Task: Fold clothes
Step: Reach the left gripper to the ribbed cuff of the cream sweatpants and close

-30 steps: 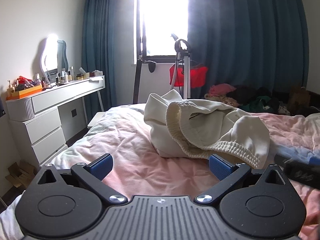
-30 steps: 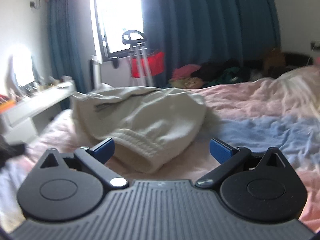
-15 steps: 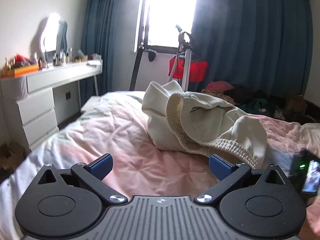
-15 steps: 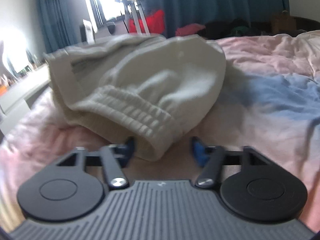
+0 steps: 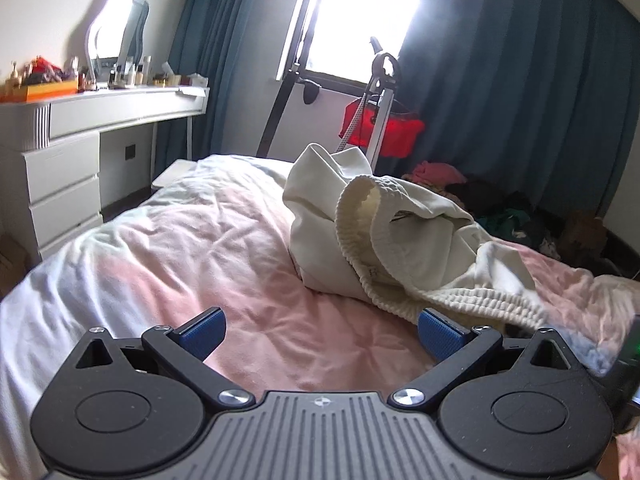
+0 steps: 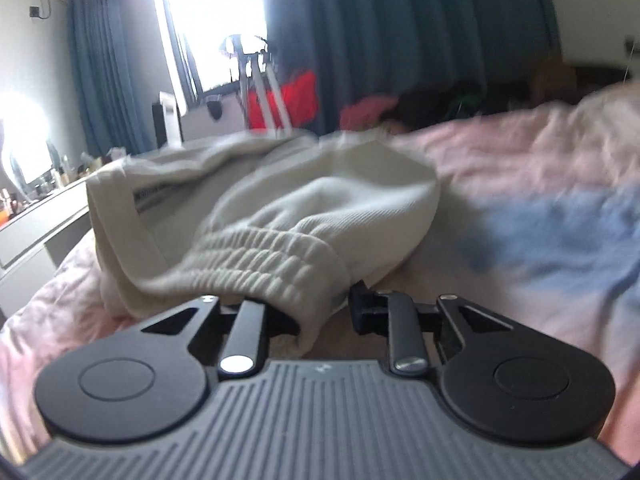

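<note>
A crumpled cream garment [image 5: 384, 236] with a ribbed elastic band lies on the pink and blue bedspread [image 5: 192, 256]. My left gripper [image 5: 320, 330] is open and empty, low over the bedspread just in front of the garment, its right fingertip near the ribbed band. In the right wrist view the same cream garment [image 6: 280, 208] fills the middle. My right gripper [image 6: 316, 312] has closed on the garment's ribbed band [image 6: 280, 252], which bunches between the jaws.
A white dresser [image 5: 64, 168] with bottles and a lit mirror stands left of the bed. A red bag on a metal stand [image 5: 380, 128] is by the window. A pile of clothes [image 5: 500, 204] lies behind the bed, by dark blue curtains.
My right gripper moved forward onto the ribbed band and closed on it, lifting it slightly. My left gripper stayed open and shifted a little toward the garment.
</note>
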